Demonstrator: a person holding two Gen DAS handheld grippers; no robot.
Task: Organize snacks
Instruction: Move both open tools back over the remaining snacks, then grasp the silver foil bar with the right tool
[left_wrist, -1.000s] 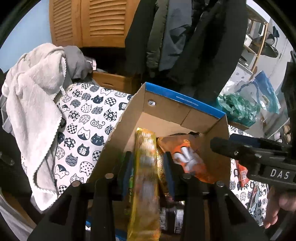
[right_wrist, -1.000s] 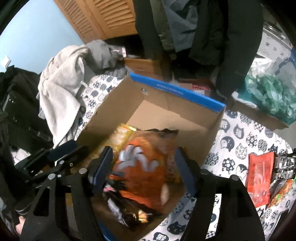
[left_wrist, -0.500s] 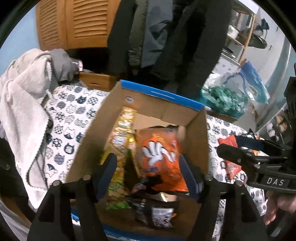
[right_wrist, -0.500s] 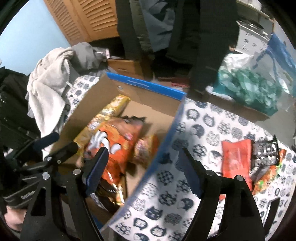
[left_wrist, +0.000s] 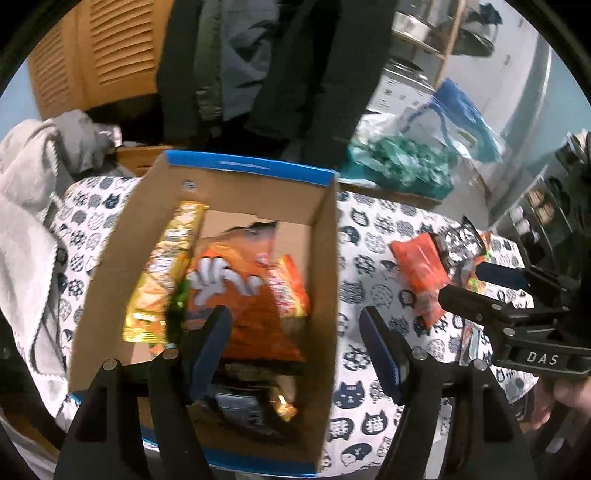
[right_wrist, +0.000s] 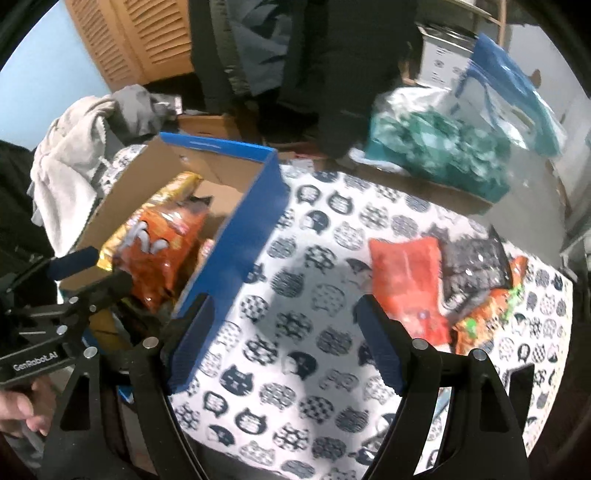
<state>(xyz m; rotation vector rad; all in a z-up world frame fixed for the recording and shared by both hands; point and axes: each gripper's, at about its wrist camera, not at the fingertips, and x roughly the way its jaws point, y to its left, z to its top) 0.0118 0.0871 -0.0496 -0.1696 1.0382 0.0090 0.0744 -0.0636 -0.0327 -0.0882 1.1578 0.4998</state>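
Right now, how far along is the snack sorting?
Partly done: the cardboard box already holds the orange bag and yellow pack. Nothing is in hand; left gripper and right gripper are both open and empty. Left: the red packet and dark packets on the cat-print cloth.

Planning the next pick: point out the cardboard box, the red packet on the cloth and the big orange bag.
cardboard box (left_wrist: 325, 254), left wrist view, inner right wall.
red packet (right_wrist: 406, 280), right wrist view, middle of its face.
orange bag (left_wrist: 236, 295), left wrist view, front panel.
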